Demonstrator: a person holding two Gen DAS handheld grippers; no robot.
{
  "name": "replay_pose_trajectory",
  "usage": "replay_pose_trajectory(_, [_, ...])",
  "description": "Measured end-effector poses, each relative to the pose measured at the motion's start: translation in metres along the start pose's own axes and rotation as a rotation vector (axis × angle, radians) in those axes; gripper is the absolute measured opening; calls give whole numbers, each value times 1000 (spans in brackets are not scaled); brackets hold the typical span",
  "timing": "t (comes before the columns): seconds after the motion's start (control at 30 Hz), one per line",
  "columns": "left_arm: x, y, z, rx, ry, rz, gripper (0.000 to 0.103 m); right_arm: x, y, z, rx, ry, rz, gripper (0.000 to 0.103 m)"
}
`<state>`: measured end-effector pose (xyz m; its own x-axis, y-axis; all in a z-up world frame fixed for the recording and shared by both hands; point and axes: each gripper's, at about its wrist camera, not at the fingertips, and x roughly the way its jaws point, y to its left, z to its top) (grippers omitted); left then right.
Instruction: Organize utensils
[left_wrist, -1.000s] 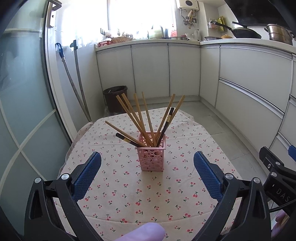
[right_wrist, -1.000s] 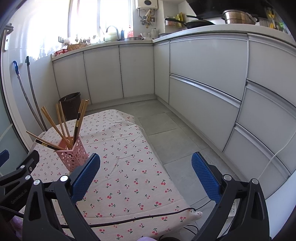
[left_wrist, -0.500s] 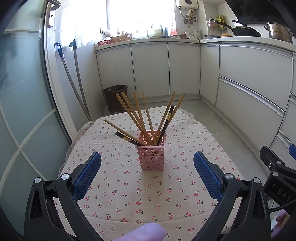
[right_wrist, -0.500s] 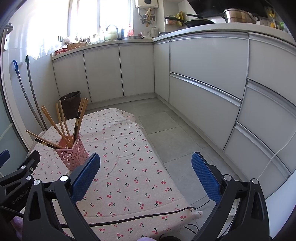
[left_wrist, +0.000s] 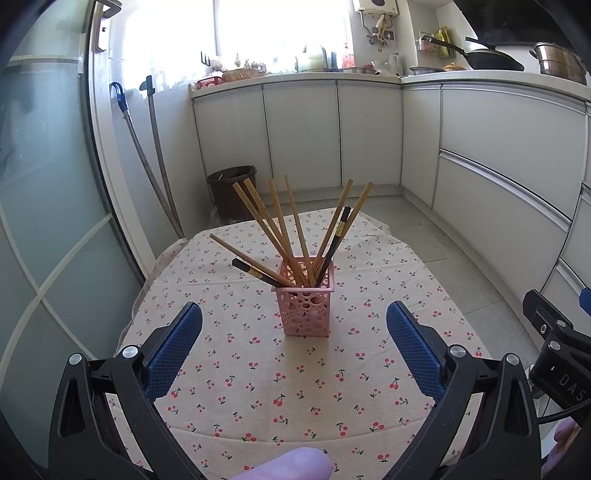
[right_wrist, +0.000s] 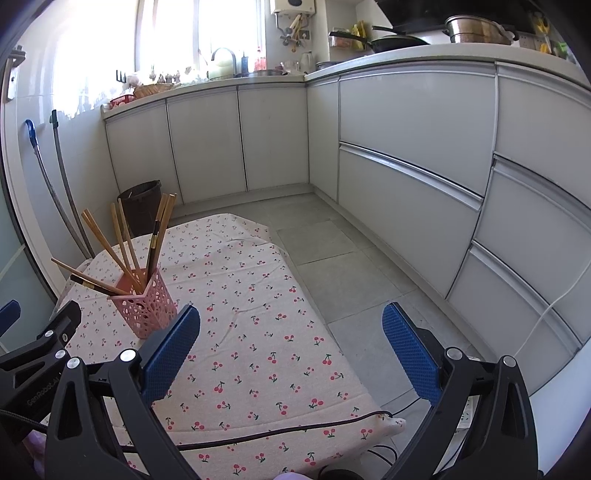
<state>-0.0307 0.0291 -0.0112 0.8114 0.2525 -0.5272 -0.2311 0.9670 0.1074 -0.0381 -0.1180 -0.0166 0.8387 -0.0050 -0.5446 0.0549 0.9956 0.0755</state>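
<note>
Left claw hovered low over surface, jaws spread wide, nothing between blue pads. Pink holder stood at 12 o'clock ahead of it, apart from both pads. Right claw likewise released and empty, aimed past surface edge toward floor; holder at its 10 o'clock. Holder upright on cherry-print cloth, packed with chopsticks (mostly wooden, two black-handled) fanning outward, tips down inside.

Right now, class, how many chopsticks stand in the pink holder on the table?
9, all in the pink holder: seven light wooden chopsticks fanned upward, one dark chopstick leaning low left, a second dark one leaning right. Others may be hidden behind these.
</note>
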Motion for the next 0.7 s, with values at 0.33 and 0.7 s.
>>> replay_pose_trajectory(0.33, [1,0,-1,3,4,8,96,2,1,-2,1,11,-1,96])
replay_pose_trajectory(0.7, [1,-4,-1,17,6,15,96,4,2,-3,-7,21,-2,96])
